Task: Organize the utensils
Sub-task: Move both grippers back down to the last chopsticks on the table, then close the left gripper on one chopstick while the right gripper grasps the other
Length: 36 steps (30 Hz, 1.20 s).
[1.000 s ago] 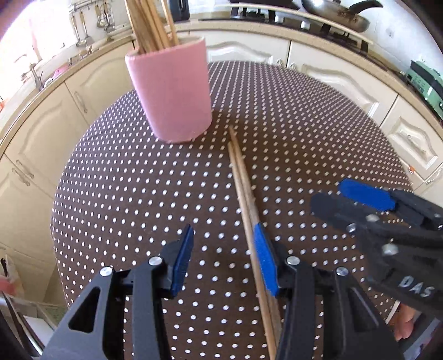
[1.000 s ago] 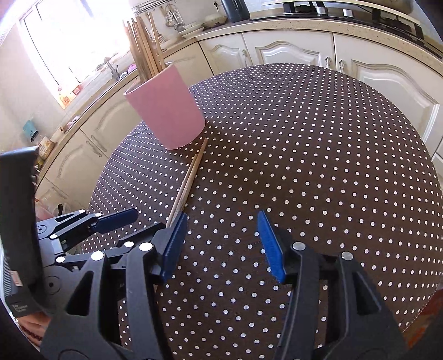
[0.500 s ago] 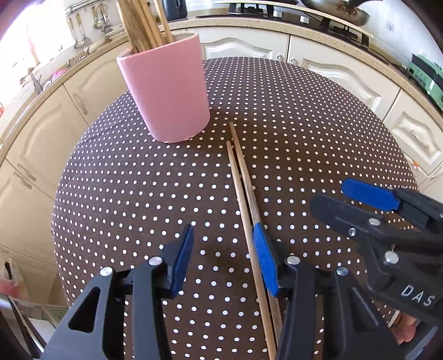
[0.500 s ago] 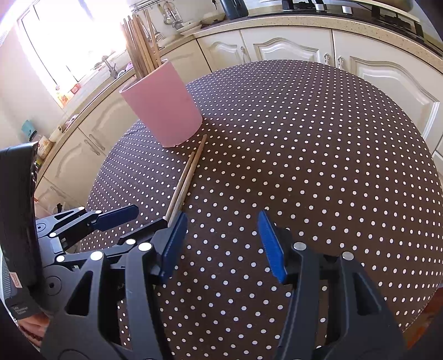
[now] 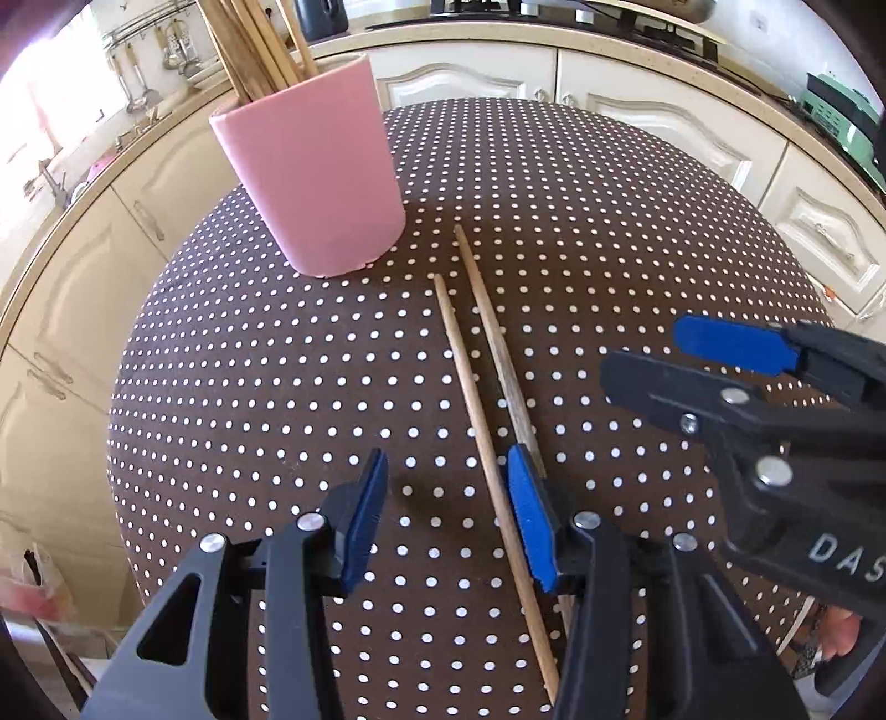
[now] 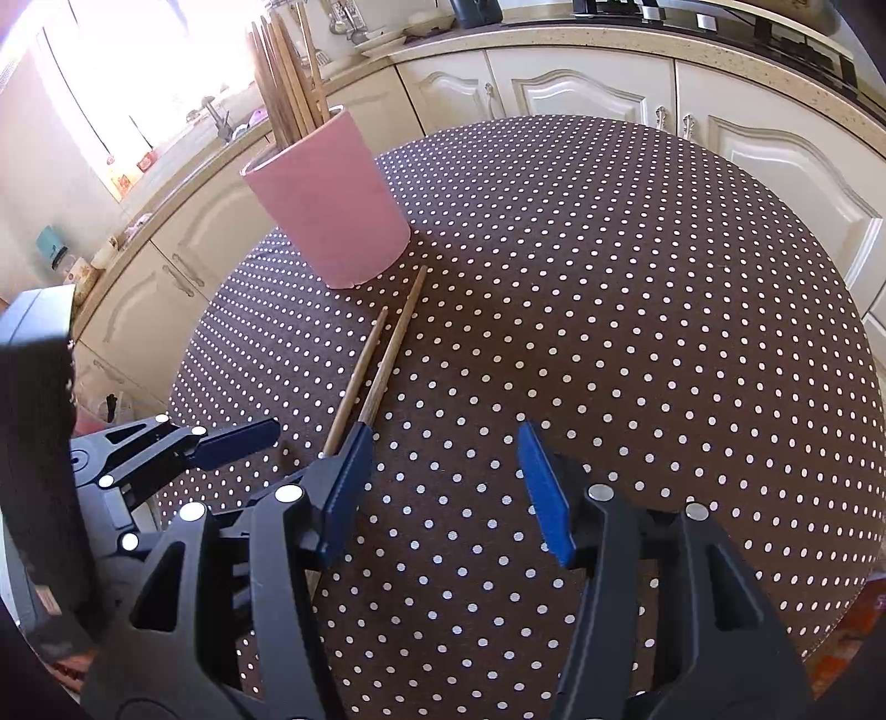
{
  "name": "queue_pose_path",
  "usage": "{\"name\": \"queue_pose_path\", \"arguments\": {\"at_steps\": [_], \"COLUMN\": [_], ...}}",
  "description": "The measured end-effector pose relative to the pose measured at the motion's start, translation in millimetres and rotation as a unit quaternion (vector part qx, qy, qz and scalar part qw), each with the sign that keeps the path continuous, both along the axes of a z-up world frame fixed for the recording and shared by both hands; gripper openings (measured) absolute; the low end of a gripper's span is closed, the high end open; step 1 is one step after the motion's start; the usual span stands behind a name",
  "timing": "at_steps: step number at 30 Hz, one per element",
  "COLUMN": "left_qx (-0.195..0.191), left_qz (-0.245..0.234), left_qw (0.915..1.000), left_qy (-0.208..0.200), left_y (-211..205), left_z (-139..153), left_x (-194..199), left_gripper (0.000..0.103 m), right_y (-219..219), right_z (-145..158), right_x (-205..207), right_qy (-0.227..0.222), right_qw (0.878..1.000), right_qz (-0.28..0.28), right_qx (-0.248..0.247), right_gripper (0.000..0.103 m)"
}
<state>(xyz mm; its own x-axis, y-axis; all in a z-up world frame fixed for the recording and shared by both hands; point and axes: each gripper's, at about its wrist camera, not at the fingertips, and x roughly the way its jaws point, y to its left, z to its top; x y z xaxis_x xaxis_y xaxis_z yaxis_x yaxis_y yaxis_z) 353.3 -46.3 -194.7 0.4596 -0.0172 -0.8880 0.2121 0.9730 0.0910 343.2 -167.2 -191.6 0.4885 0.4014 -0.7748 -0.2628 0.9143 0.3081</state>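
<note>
A pink cup (image 5: 313,183) holding several wooden chopsticks stands at the far left of the round dotted table; it also shows in the right wrist view (image 6: 329,202). Two loose chopsticks (image 5: 476,376) lie side by side on the cloth in front of the cup, also seen in the right wrist view (image 6: 382,365). My left gripper (image 5: 446,520) is open and empty, low over their near ends; the left chopstick runs between its fingers, the right one passes under the right finger. My right gripper (image 6: 437,493) is open and empty, just right of the chopsticks.
The brown dotted tablecloth (image 6: 609,310) covers a round table. Cream kitchen cabinets (image 6: 581,94) and a countertop curve behind it. A hob with a pan sits on the counter at the back (image 5: 554,8).
Both grippers have drawn back a little from the cup. The left gripper has shifted so one chopstick now lies between its fingers. Both stay open.
</note>
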Motion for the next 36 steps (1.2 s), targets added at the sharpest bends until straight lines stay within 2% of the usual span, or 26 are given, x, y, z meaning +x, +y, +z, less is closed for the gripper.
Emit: {"name": "queue_pose_path", "arguments": {"at_steps": [1,3,5,8,11,16,17,18,25,30,34,36], "left_qx": [-0.011,-0.026,-0.029,-0.044,-0.040,-0.063,-0.068,-0.072,-0.079,-0.084,-0.083,-0.084], "left_qz": [0.004,0.004,0.007,0.019,0.021,0.023,0.024,0.024,0.026,0.031,0.034,0.036], "left_qw": [0.9999,0.9996,0.9996,0.9989,0.9990,0.9978,0.9973,0.9971,0.9965,0.9960,0.9959,0.9958], "left_qy": [0.005,0.007,0.003,0.005,0.004,0.006,0.007,0.008,0.010,0.009,0.004,-0.001], "left_y": [5,13,23,39,49,64,67,68,65,65,65,66], "left_z": [0,0,1,2,2,3,4,5,1,-1,-1,-2], "left_x": [1,0,-2,-3,-5,-6,-6,-3,0,1,1,0], "left_gripper": [0.045,0.038,0.019,0.010,0.008,0.006,0.006,0.006,0.006,0.006,0.006,0.006], "right_y": [2,8,14,25,42,67,73,79,114,135,138,126], "right_z": [0,0,-1,-3,-2,-4,-4,-5,-4,-5,-5,-9], "right_x": [1,5,7,11,13,22,24,27,38,35,31,27], "right_qy": [0.004,0.011,0.017,0.031,0.040,0.062,0.068,0.074,0.088,0.079,0.076,0.075], "right_qw": [1.000,1.000,0.999,0.999,0.997,0.995,0.994,0.993,0.985,0.979,0.981,0.983], "right_qz": [0.002,0.008,0.013,0.024,0.034,0.045,0.049,0.054,0.064,0.076,0.078,0.078], "right_qx": [-0.005,-0.015,-0.026,-0.037,-0.053,-0.065,-0.071,-0.078,-0.135,-0.171,-0.163,-0.148], "right_gripper": [0.054,0.054,0.054,0.054,0.054,0.054,0.047,0.033,0.029,0.014,0.007,0.007]}}
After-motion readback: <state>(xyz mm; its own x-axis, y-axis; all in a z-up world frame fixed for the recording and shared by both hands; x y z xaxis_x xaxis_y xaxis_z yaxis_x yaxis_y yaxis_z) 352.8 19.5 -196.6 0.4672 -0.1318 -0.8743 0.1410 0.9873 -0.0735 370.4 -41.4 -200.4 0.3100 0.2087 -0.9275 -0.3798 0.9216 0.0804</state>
